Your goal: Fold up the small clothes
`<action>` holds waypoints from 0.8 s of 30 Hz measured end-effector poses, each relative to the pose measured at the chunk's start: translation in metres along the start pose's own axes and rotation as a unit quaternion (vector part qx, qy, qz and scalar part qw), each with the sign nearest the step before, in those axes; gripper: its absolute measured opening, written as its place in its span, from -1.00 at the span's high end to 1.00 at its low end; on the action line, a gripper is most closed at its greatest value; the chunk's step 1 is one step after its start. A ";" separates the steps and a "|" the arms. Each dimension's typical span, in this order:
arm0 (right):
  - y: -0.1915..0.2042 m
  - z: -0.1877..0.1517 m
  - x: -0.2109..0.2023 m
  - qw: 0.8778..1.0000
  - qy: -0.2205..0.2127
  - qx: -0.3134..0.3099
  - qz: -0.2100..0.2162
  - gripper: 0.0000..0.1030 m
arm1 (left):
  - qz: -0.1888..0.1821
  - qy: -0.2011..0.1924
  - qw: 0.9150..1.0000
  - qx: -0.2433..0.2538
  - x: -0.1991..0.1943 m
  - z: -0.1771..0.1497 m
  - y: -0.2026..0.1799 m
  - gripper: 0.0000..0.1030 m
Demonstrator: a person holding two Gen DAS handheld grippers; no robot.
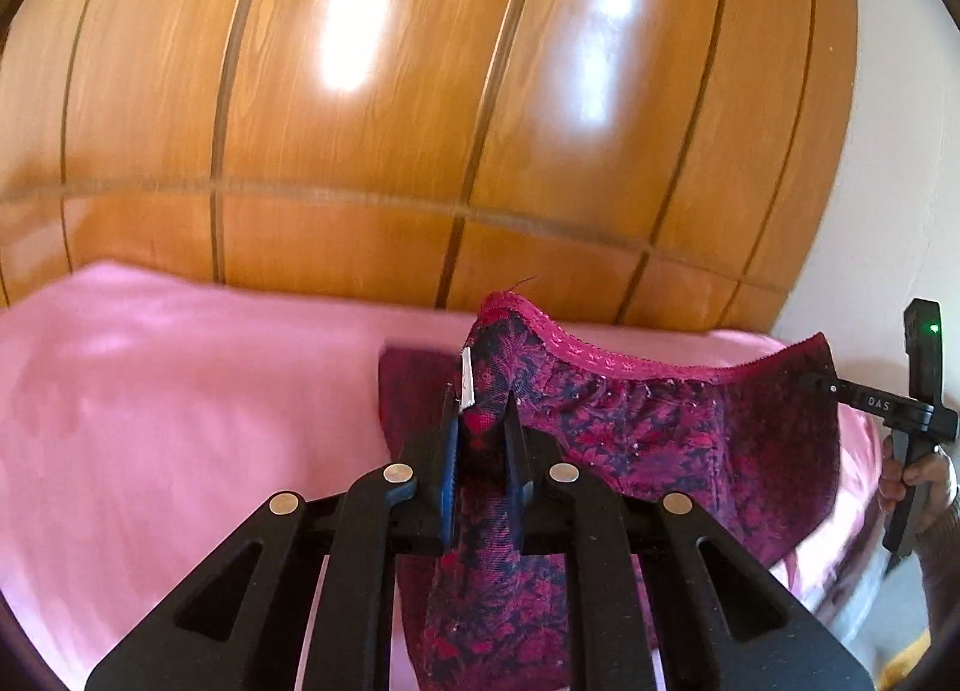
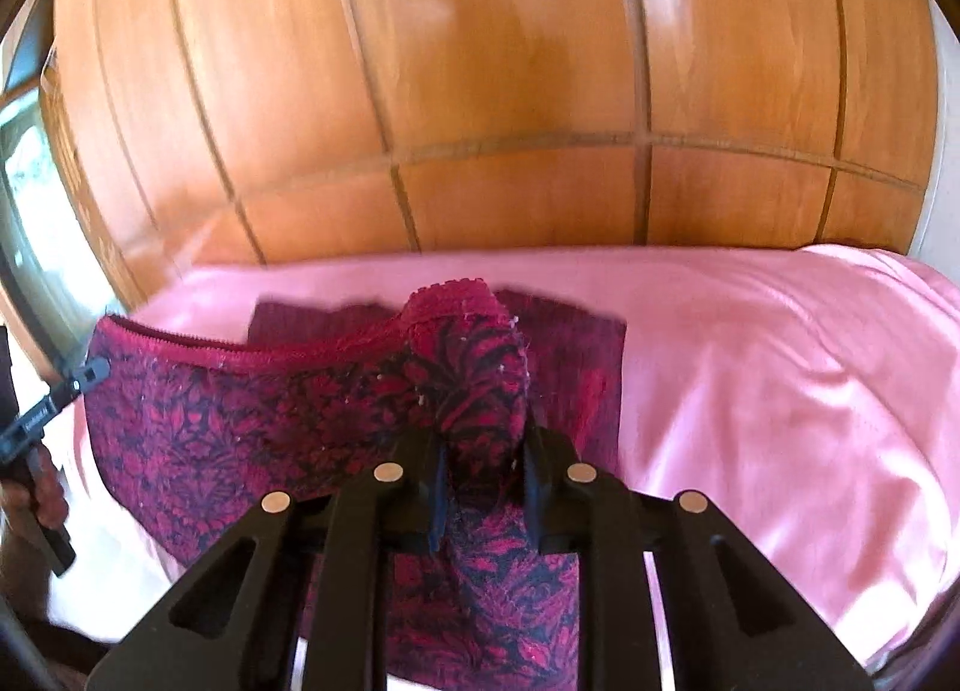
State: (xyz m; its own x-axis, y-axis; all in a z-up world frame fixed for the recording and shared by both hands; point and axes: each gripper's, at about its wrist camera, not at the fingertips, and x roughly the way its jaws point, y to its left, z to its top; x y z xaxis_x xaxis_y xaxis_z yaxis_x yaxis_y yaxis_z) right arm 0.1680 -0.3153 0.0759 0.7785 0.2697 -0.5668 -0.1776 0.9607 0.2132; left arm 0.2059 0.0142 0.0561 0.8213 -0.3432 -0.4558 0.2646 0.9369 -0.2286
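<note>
While both grippers pinch it, underwear hangs — taut.

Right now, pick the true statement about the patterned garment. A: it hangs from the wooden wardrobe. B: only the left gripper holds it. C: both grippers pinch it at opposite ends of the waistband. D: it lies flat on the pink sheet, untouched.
C: the left gripper is shut on one end of the patterned garment and the right gripper on the other, the waistband slung between them above the pink sheet.
</note>
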 end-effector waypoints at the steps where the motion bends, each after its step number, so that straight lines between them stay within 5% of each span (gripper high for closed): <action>1: -0.002 0.010 0.007 1.000 -0.007 0.001 -0.006 0.65 | 0.003 -0.001 1.000 0.000 0.010 0.008 0.000 0.77; 11: -0.026 0.071 0.126 0.997 0.012 0.040 -0.063 0.65 | 0.084 0.052 0.995 -0.028 0.147 0.040 0.026 0.78; 18: -0.049 0.052 0.211 0.988 0.089 0.047 -0.118 0.64 | 0.137 0.150 0.979 -0.033 0.229 0.009 0.048 0.77; 22: -0.054 0.041 0.232 0.983 0.114 0.046 -0.136 0.41 | 0.148 0.163 0.975 -0.029 0.234 0.012 0.047 0.61; 24: -0.059 0.043 0.232 0.981 0.117 0.055 -0.144 0.07 | 0.153 0.150 0.976 -0.035 0.225 0.018 0.046 0.27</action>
State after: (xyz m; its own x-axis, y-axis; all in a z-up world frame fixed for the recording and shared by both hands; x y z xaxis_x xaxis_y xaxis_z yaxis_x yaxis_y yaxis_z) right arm 0.3851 -0.3122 -0.0335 0.6249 0.0079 -0.7807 0.1052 0.9900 0.0942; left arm 0.4120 -0.0191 -0.0414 0.6682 -0.0618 -0.7414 -0.0146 0.9953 -0.0960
